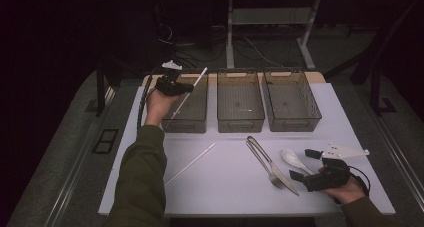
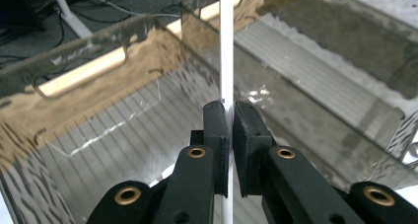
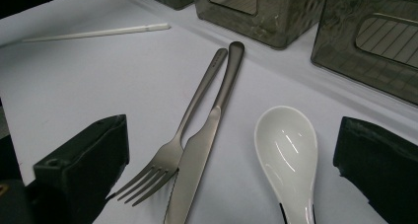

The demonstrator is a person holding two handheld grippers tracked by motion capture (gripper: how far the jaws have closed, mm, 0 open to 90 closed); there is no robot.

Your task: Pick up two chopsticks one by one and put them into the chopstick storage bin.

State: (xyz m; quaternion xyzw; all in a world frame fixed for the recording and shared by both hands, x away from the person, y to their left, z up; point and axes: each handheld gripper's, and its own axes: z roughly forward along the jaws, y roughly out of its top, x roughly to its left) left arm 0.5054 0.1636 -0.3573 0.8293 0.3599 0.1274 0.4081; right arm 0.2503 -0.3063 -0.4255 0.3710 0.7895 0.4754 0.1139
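Left tool (image 2: pixel 228 116) clenched mid-shaft on the white chopstick (image 2: pixel 226 46) over the left bin (image 1: pixel 196 118): light, stiff, slippery. Right tool (image 1: pixel 302 166) released.

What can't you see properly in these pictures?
- Chopstick in the left gripper: left gripper view, its top end is cut off by the top edge and the jaws hide its lower part.
- Spoon: right gripper view, its handle runs off the bottom edge.
- Knife: right gripper view, the blade tip is cut off by the bottom edge.
- Room beyond the table: high view, too dark to tell.
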